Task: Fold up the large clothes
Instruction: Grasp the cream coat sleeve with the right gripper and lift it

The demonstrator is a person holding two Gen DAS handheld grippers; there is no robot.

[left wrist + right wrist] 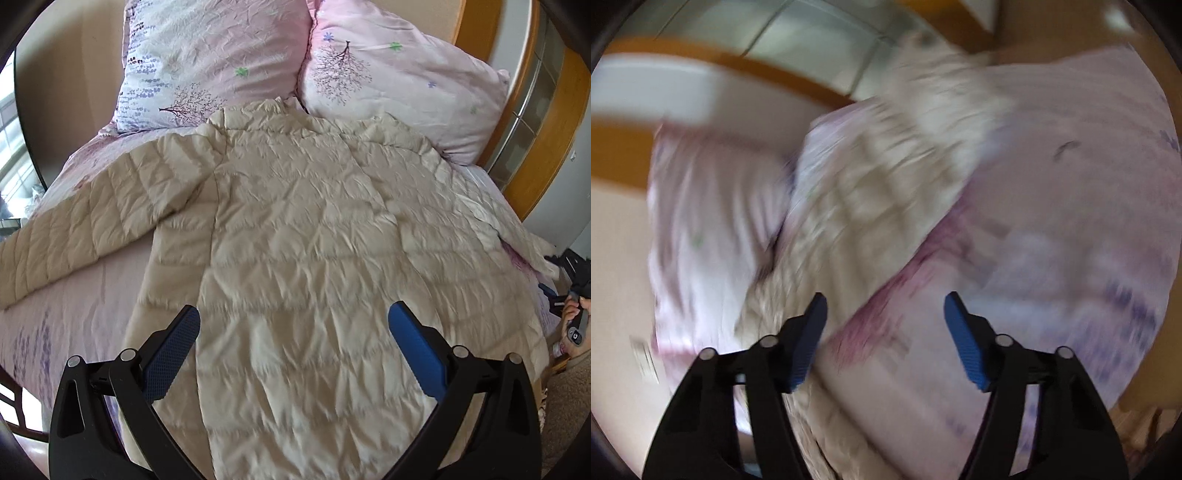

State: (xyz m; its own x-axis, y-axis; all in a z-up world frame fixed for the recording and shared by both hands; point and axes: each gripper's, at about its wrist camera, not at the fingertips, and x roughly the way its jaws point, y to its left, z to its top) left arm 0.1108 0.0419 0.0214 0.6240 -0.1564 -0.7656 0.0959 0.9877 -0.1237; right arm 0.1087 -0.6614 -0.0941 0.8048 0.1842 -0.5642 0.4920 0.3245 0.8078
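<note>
Bed (85,295) fills the left wrist view, covered in a pale pink sheet with purple and pink tree print. A cream quilted jacket (295,229) lies flat across it, back side up, collar toward the headboard end, hem toward the camera. One sleeve (74,229) stretches out to the left edge of the view; the other sleeve (491,206) runs off toward the right edge of the bed. Two printed pillows at the head: one pillow (207,59) on the left, a second pillow (399,85) on the right, leaning together, both touching the collar. Wooden frame (535,140) beyond them.

Left gripper (293,343) hovers over the lower back of the jacket, jaws wide apart, nothing between them.

Right gripper (884,336), seen in its own heavily blurred view, jaws apart and empty, above the sheet just beside a sleeve. The same tool shows small at the right edge of the left view, in a hand (570,314).
</note>
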